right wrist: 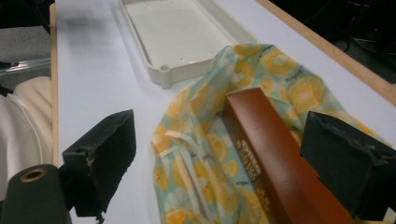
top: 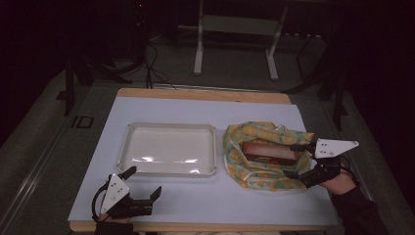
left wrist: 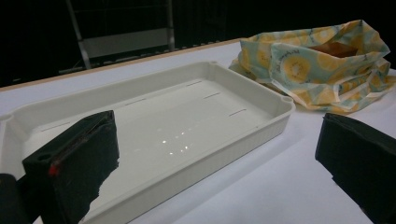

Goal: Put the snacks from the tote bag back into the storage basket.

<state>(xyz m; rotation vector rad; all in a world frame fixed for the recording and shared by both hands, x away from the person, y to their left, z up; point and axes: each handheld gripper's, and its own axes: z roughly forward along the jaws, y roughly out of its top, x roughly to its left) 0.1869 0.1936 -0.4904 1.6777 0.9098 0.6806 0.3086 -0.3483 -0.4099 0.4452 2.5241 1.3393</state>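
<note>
A yellow-patterned cloth bag point(top: 259, 152) lies open on the white table, right of an empty cream tray point(top: 169, 148). A long brown box point(top: 269, 152) rests inside the bag's mouth. My right gripper point(top: 292, 160) is open at the bag's right end, one jaw on each side of the box's end, not closed on it. The right gripper view has the brown box point(right wrist: 275, 163) running up between the jaws over the bag point(right wrist: 205, 140). My left gripper point(top: 143, 182) is open near the table's front left, empty, facing the tray point(left wrist: 154, 126) and the bag point(left wrist: 322, 65).
The white table top point(top: 205, 112) has a wooden far edge point(top: 203, 94). Behind it stand a metal frame point(top: 235, 39) and cables on the dark floor. A pale garment point(right wrist: 21, 140) borders the table's near side in the right gripper view.
</note>
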